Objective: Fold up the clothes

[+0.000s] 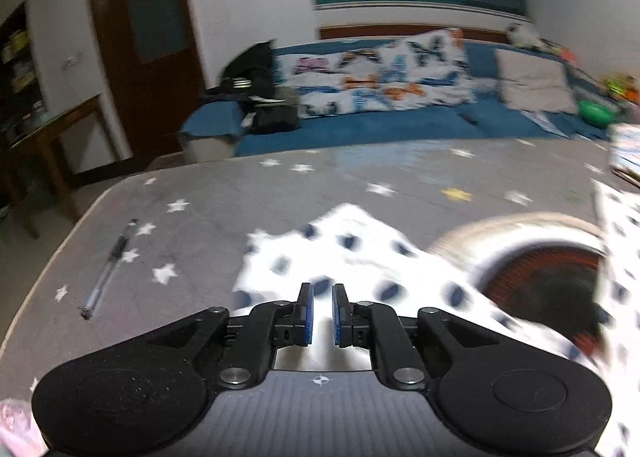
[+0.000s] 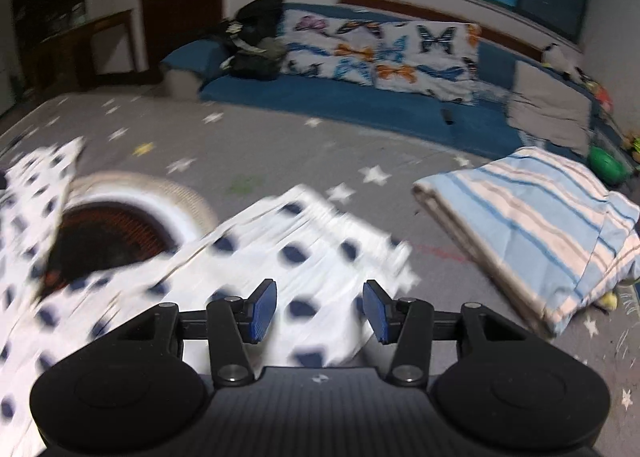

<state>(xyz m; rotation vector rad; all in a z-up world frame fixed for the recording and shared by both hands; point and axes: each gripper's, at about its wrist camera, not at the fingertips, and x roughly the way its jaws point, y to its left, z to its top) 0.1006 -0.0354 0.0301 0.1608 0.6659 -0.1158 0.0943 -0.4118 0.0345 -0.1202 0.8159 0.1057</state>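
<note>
Hovering over white navy-spotted garment (image 2: 304, 257), spread blurred on grey star-print surface (image 1: 240, 193). Left gripper (image 1: 323, 313) jaws narrow, small gap visible, nothing pinched. Right gripper (image 2: 320, 311) jaws about half open above the cloth, gripping nothing. Round woven basket (image 1: 532, 253) partly draped by the garment; inside dark reddish, contents too blurred to tell. Folded striped cloth (image 2: 536, 225) lies right, pen (image 1: 110, 269) left
</note>
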